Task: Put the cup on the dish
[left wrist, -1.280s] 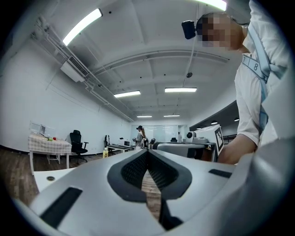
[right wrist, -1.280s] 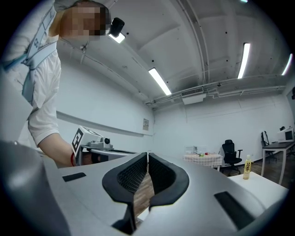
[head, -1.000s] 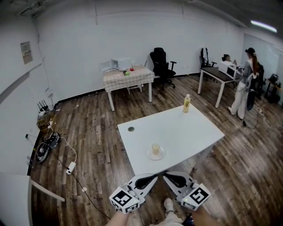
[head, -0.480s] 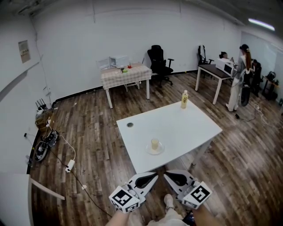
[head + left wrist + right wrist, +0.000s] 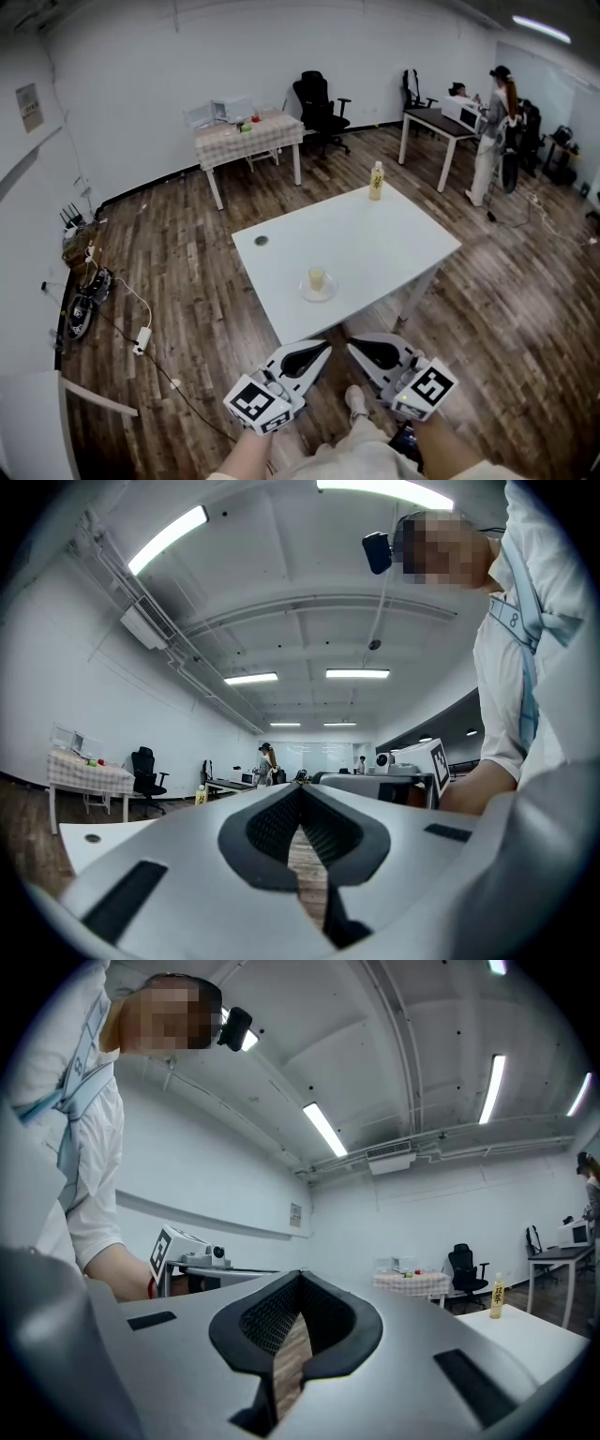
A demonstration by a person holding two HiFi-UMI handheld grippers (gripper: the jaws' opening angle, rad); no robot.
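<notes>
Cup point(image 5: 317, 277) stands on the dish point(image 5: 332, 290), mid-tabletop point(image 5: 384, 234) — looks done. Left gripper point(image 5: 322, 349) and right gripper point(image 5: 355, 344) hang near, fingers together, empty — best kept clear, no nudging.

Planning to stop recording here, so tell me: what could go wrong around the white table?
The pale cup stands on the small round white dish, not far from the white table's near edge; a bump there might tip it. The yellow bottle stands at the far edge and could be knocked onto the wooden floor. The left gripper and right gripper are shut, empty and off the table, so neither could catch anything.
</notes>
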